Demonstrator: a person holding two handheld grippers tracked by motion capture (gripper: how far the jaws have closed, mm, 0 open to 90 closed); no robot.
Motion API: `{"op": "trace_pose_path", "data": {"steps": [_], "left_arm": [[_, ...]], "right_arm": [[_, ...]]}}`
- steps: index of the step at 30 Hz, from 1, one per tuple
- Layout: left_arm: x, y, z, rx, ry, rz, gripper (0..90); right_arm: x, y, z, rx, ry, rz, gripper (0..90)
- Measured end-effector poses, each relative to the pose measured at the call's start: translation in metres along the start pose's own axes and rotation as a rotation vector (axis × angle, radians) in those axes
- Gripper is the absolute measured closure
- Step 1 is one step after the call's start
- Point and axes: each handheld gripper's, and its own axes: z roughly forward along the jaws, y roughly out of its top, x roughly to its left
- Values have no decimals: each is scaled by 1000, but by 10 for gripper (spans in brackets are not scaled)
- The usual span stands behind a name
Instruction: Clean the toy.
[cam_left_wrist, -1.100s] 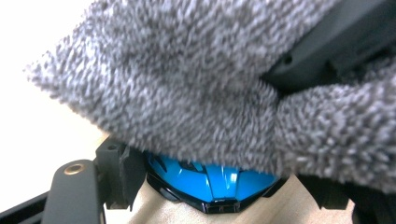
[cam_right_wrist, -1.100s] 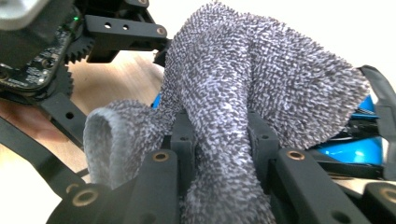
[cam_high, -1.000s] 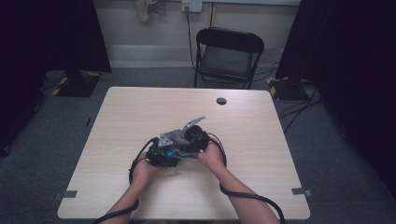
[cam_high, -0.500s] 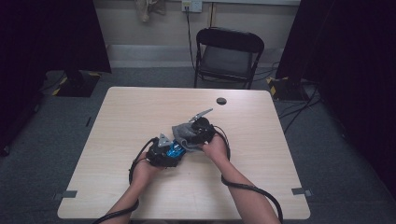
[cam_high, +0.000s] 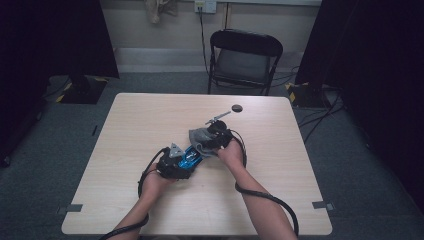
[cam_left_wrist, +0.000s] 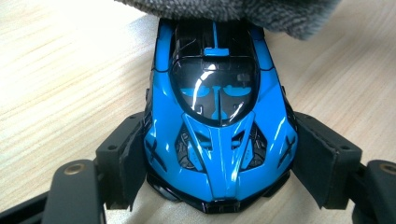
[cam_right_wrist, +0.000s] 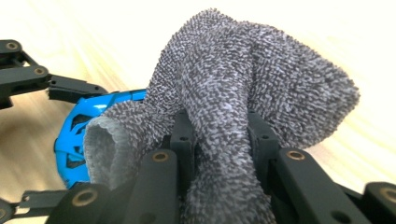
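Note:
A blue and black toy car (cam_left_wrist: 217, 121) rests on the wooden table (cam_high: 150, 125), and my left gripper (cam_left_wrist: 219, 163) is shut on its sides near the nose. In the high view the toy car (cam_high: 189, 157) lies at mid-table in the left gripper (cam_high: 176, 162). A grey terry cloth (cam_right_wrist: 243, 102) is bunched between the jaws of my right gripper (cam_right_wrist: 219, 140), which is shut on it. The cloth (cam_high: 200, 137) hangs over the car's far end, with the right gripper (cam_high: 217, 136) just beyond it. The cloth's edge (cam_left_wrist: 233, 11) covers the car's rear.
A small dark round object (cam_high: 237, 108) lies on the table near its far edge. A black folding chair (cam_high: 242, 60) stands behind the table. Cables trail from both grippers across the near part of the tabletop.
My right gripper with the cloth has moved away from me and to the right, along the car toward its far end. The left gripper and car have stayed put.

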Motion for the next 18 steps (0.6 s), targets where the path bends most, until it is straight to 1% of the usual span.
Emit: {"op": "trace_pose_path", "data": {"steps": [1,3,4,8,11,13,15,16,18], "left_arm": [[0,0,0,2,4,7,257],[0,0,0,2,4,7,257],[0,0,0,2,5,6,257],[0,0,0,2,5,5,257],[0,0,0,3,5,6,257],[0,0,0,3,3,5,257],[0,0,0,2,4,6,257],[0,0,0,2,4,6,257],[0,0,0,2,4,5,257]], "right_arm": [[-1,1,0,-1,-7,-5,701],[-1,2,1,-3,-16,-6,701],[-2,3,1,-6,-21,-1,701],[-6,5,2,-6,-15,22,701],[-9,7,1,-19,-48,31,701],[-11,8,-1,-32,-78,41,700],[-13,7,-3,-31,-98,37,699],[-16,7,-4,-32,-96,43,699],[-19,4,-7,-41,-73,69,698]]}}
